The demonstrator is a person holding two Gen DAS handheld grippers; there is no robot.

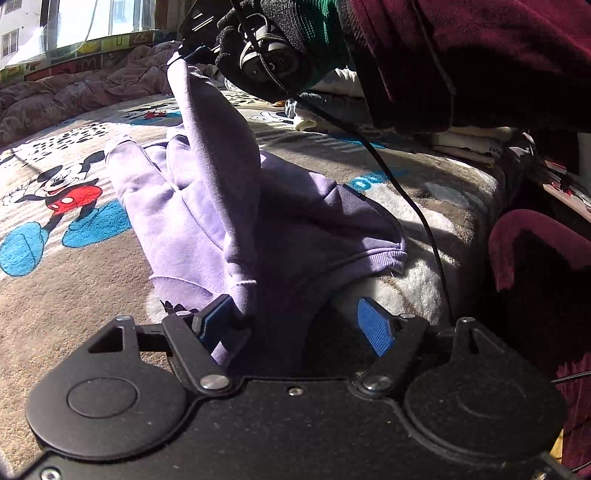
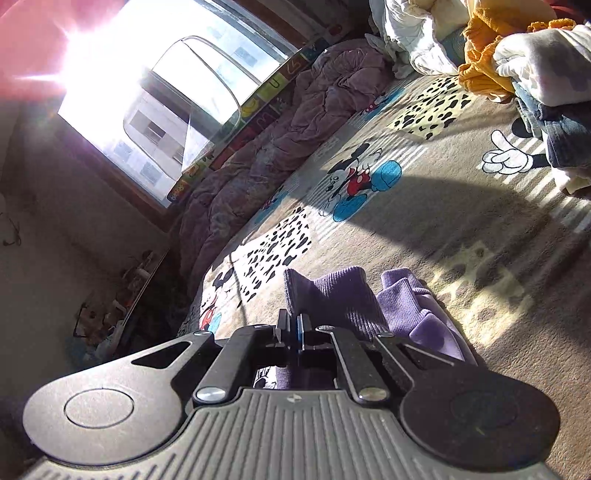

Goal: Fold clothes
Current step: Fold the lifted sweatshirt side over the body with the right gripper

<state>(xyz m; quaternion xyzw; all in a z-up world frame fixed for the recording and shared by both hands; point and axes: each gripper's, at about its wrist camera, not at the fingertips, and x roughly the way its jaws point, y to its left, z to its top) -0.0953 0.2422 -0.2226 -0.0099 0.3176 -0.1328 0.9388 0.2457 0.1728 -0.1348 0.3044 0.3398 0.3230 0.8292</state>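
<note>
Partly hidden by purple sweatshirt (image 1: pixel 207 206), left tool (image 1: pixel 295 325) gapes; right tool (image 2: pixel 295 332) clamps its cuff.

The right gripper (image 2: pixel 297 325) has its jaws closed on the ribbed cuff of a purple garment (image 2: pixel 332 295), which bunches just right of it. Beyond the garment spreads a cartoon-mouse blanket (image 2: pixel 424 206); a clothes pile (image 2: pixel 517 55) sits at the blanket's far right corner.

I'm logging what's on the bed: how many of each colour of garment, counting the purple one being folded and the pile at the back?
Purple: 1, sweatshirt
White: 2, garments
Orange: 1, garment
Blue: 1, jeans
Total: 5 that show; more of the pile may be hidden.
</note>
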